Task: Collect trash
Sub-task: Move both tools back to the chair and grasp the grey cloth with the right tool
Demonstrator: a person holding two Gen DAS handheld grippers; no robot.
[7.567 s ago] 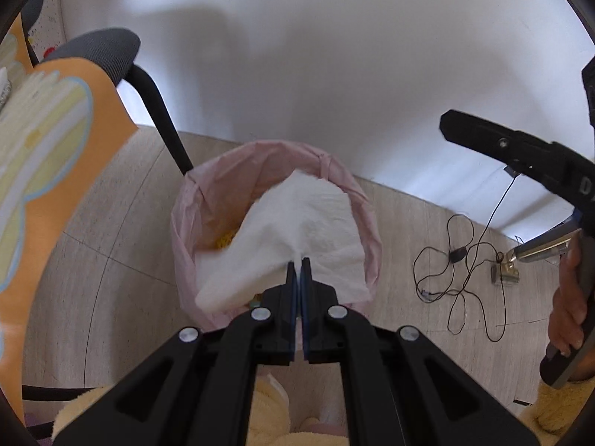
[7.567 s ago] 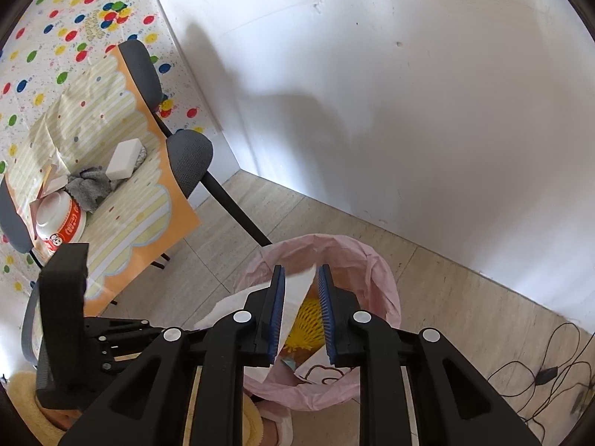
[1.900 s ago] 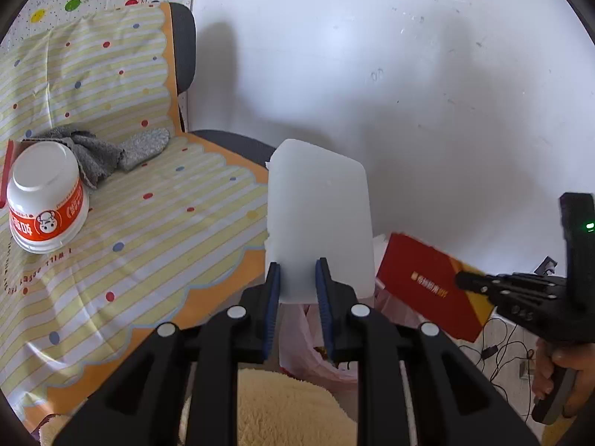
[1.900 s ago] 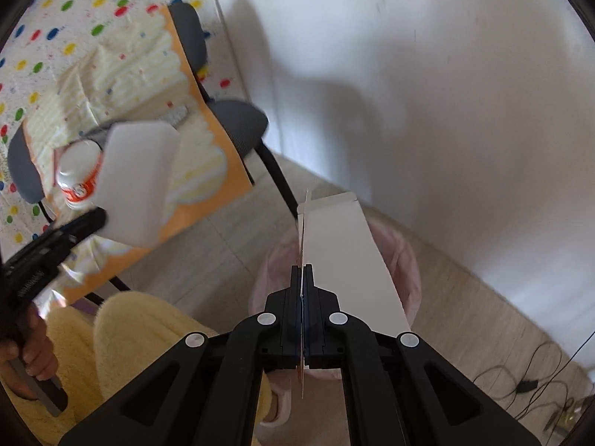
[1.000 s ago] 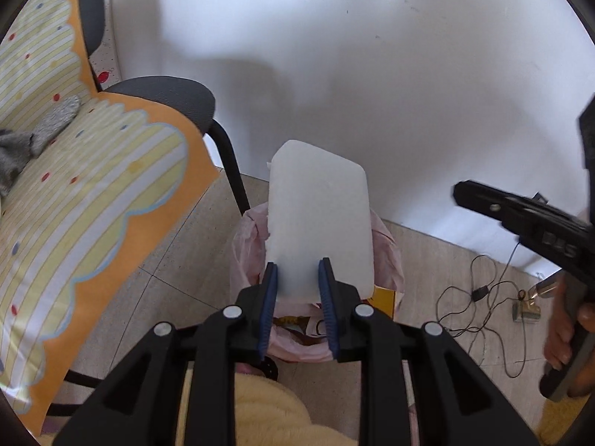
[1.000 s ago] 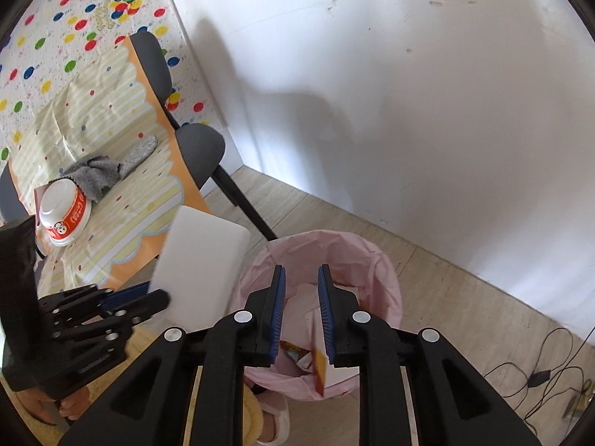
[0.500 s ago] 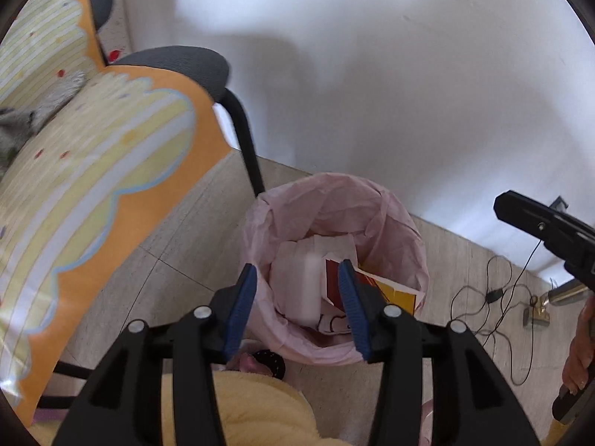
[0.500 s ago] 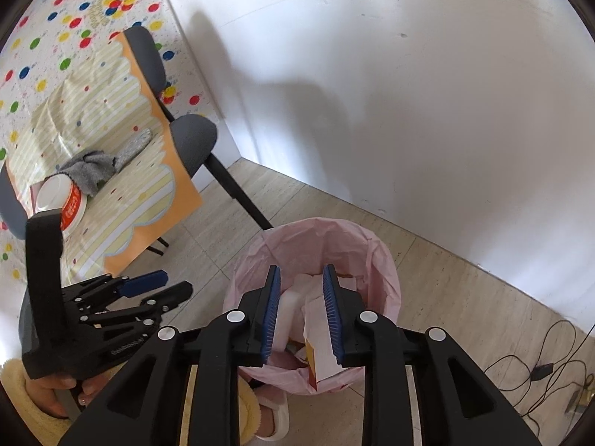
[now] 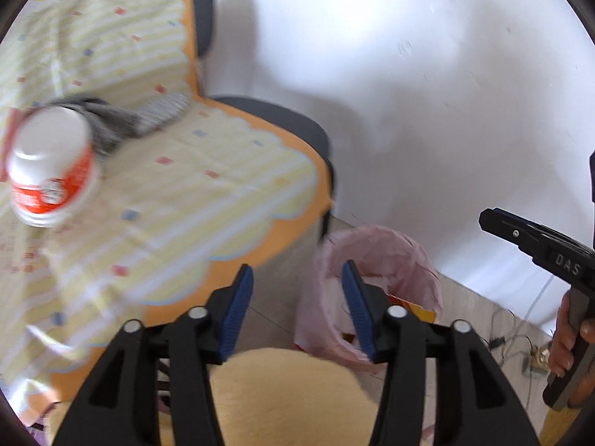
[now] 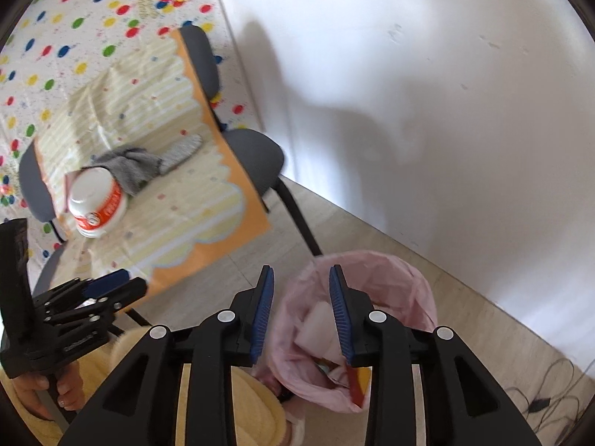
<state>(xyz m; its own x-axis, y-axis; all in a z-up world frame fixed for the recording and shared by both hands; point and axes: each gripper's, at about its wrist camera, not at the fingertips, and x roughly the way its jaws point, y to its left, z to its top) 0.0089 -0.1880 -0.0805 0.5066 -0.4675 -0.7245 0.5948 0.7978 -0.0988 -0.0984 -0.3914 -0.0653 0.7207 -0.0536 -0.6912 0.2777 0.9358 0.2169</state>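
The table [image 10: 208, 200] under its striped yellow cloth with the orange scalloped edge takes up the left of both views, with dark chairs [image 10: 256, 160] tucked against it by the white wall. Down on the floor beside it stands the bin with the pink liner [image 10: 412, 290] — I can see pale and red-and-yellow pieces lying inside, so some trash is already collected. What is left sits on the cloth: a white-and-red bowl [image 10: 98, 204], upside down, and just behind it, touching or nearly so, a crumpled grey rag [image 10: 130, 165]. Whether the rag counts as trash I can only guess; the bowl I judge does.

My left gripper [image 9: 293, 308] has just been opening and its jaws stand spread with nothing between them, the bin showing beyond. My right gripper [image 10: 301, 314] has also just been opening — its jaws are parted, less widely, and empty, hanging above the bin's mouth. Both are free, so I reckon I am past the midpoint, with the bowl the next thing to fetch.
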